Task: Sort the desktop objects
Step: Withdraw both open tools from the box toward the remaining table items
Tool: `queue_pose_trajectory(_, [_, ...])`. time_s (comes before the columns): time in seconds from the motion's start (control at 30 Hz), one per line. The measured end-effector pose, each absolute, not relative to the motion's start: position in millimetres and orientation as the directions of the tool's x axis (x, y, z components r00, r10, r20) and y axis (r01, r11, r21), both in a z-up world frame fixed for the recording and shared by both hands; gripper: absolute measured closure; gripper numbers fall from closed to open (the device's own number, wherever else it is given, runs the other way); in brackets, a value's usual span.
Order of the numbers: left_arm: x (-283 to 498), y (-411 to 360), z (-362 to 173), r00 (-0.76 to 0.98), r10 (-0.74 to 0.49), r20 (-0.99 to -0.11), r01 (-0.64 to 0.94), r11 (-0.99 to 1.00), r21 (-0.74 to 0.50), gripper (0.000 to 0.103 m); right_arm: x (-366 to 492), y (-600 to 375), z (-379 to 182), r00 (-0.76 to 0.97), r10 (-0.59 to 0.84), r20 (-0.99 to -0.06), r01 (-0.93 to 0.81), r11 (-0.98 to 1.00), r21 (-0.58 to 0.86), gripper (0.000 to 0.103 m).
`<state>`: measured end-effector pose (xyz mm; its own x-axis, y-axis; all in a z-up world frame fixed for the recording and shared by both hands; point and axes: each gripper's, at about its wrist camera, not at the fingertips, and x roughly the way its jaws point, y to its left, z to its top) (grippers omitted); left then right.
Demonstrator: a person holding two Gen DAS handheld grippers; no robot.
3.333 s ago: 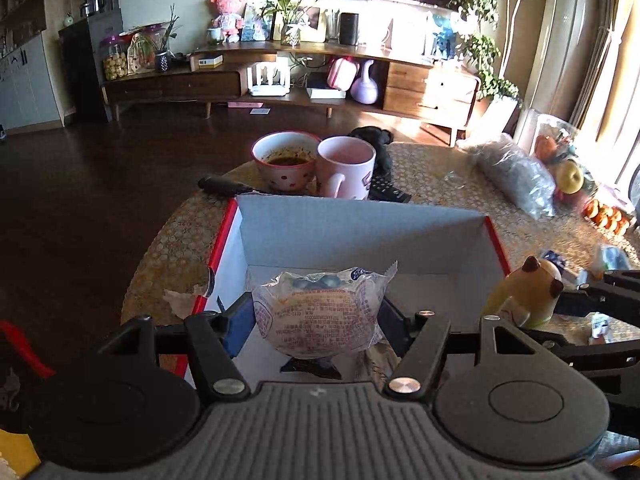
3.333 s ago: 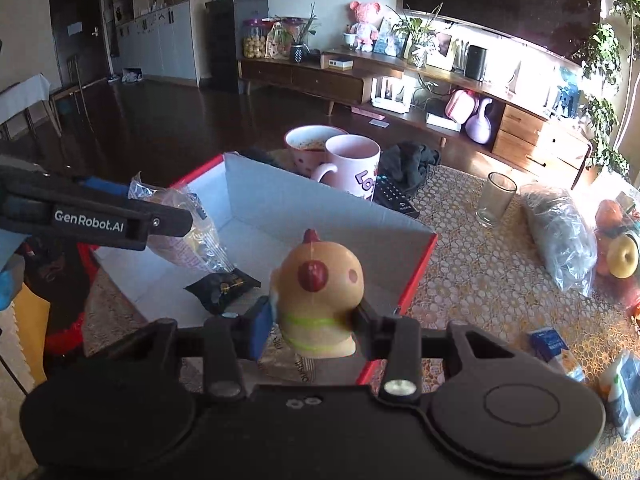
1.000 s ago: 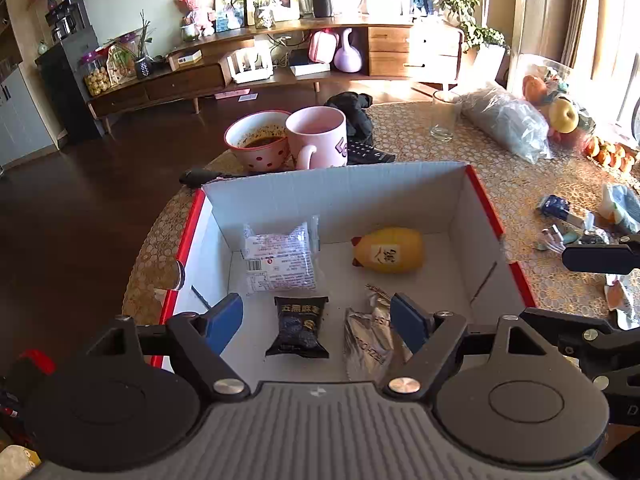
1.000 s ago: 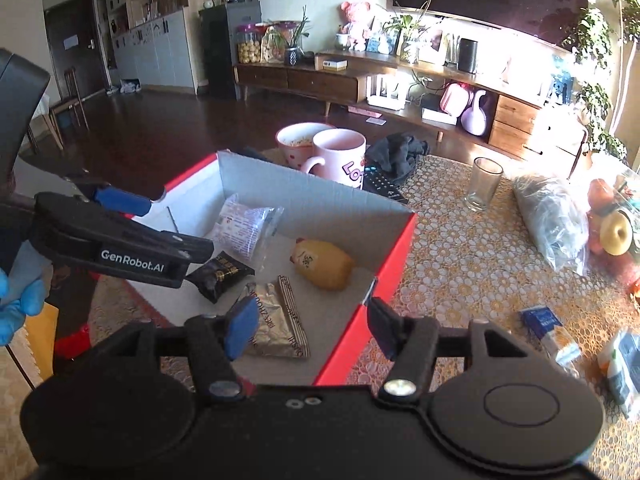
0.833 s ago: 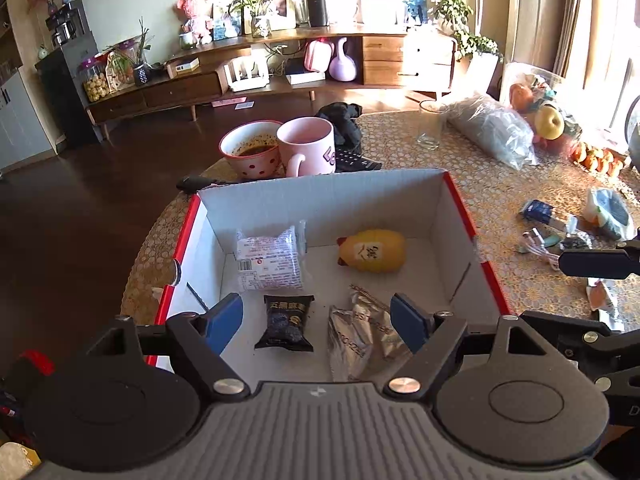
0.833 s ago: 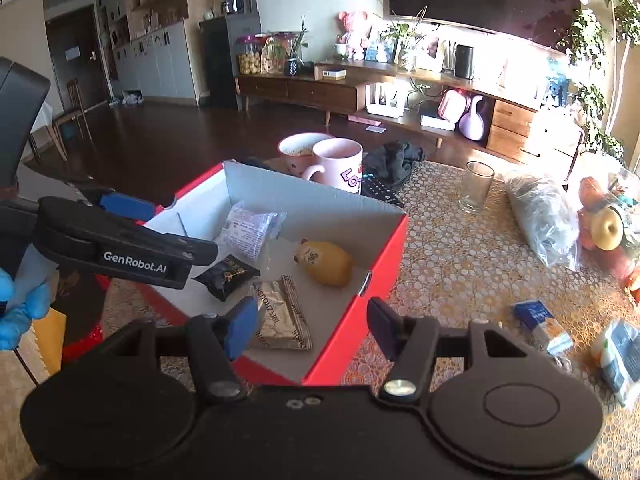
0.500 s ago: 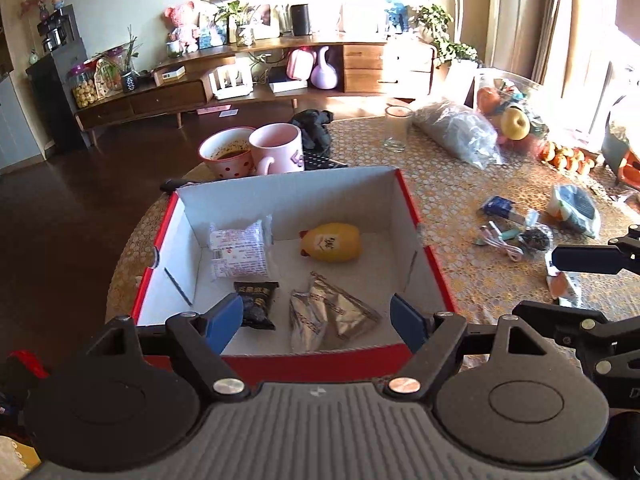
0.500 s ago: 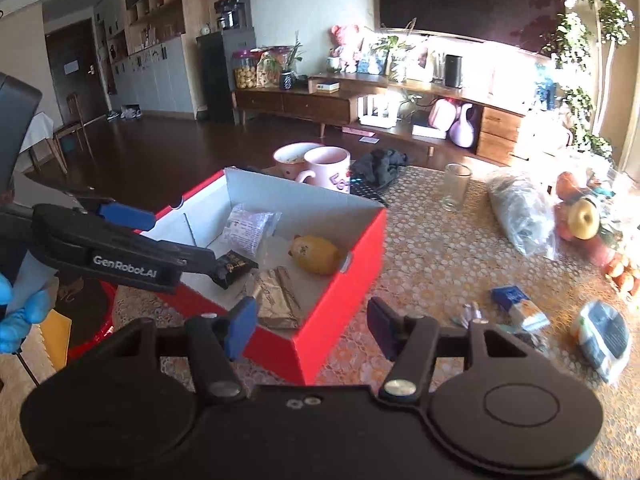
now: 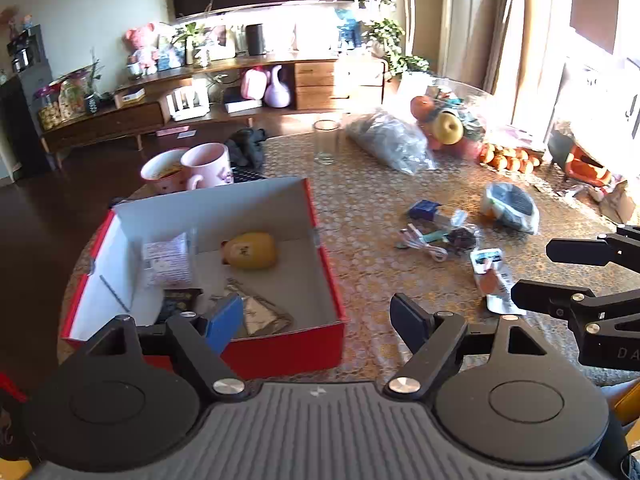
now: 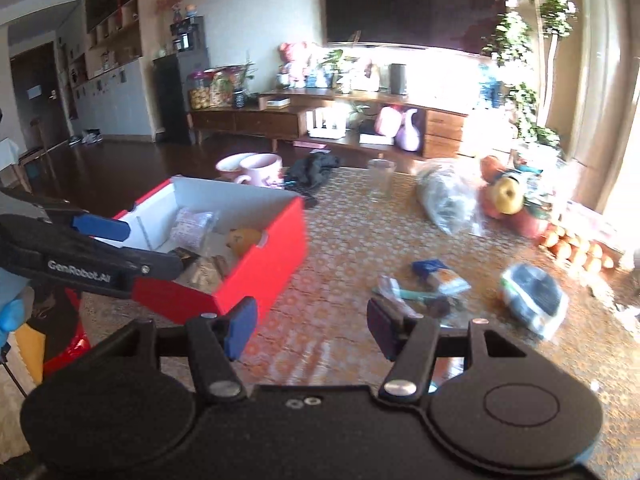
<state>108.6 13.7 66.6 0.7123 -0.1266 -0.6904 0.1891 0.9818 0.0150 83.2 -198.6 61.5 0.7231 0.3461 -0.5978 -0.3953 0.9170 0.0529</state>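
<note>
The jaws of the left gripper (image 9: 316,316) stand wide apart with nothing between them, and the jaws of the right gripper (image 10: 308,326) are also apart and empty, a little less wide.

At the left, the red cardboard box with white inside (image 9: 326,276) stands on the round table with a gold patterned cloth (image 9: 372,216), its left wall close to the table's curved edge. Inside it lie a white wrapped snack packet (image 9: 168,258), a yellow round toy figure (image 9: 250,250) on its side, a small black sachet (image 9: 178,300) and a crinkled silver foil packet (image 9: 260,312). Just behind the box stand a pink mug (image 9: 208,166) and a dotted bowl (image 9: 162,170).

To the right of the box's red wall there is a bare strip of cloth. Further right lies the loose group: a small blue packet (image 9: 424,208), a white cable (image 9: 424,244), a white and orange wrapper (image 9: 494,276) and a clear bag with a dark item (image 9: 510,208). Behind them are an empty clear drinking glass (image 9: 326,142), a grey plastic bag (image 9: 388,142) and a pile of fruit (image 9: 448,128) near the far right edge.
</note>
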Motion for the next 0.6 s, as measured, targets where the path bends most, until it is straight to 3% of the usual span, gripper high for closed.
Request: queue_pose_trajectory(0.6, [123,-68,46,0.685,-0.221,-0.694,0.299,0.954,-0.008,0.023,77,-280,32,0.779,0.197,-0.595,-0.219,0.975,0.036,0.042])
